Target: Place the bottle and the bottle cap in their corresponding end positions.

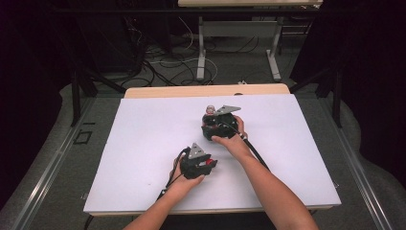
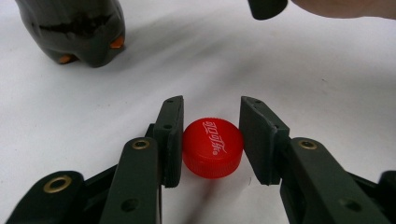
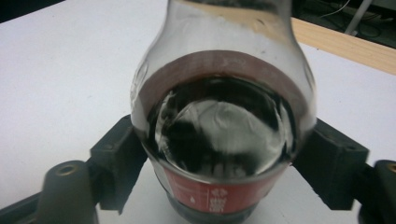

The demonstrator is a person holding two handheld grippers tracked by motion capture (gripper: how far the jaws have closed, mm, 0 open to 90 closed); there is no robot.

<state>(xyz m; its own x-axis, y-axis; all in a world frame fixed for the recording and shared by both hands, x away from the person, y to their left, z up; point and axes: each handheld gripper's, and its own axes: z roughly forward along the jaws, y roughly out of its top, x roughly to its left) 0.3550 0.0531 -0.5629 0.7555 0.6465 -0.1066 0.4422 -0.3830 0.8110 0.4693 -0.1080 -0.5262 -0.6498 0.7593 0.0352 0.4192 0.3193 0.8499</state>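
Left gripper view: red cap [image 2: 213, 147] off, lying on white sheet [image 1: 143, 143] near bottle [image 3: 219, 121]; left gripper [image 2: 211, 140] jaws bracket it, slightly apart (not pinching). Right gripper [image 3: 219, 158] clamps bottle; recapping apparently left

Cola bottle [image 3: 219, 126] with dark liquid and red label, clamped between black jaws, white table [image 3: 60, 79]

cap [image 2: 213, 147] on table [image 1: 143, 143], bottle [image 2: 74, 28] behind

high view overhead, tool views close-up
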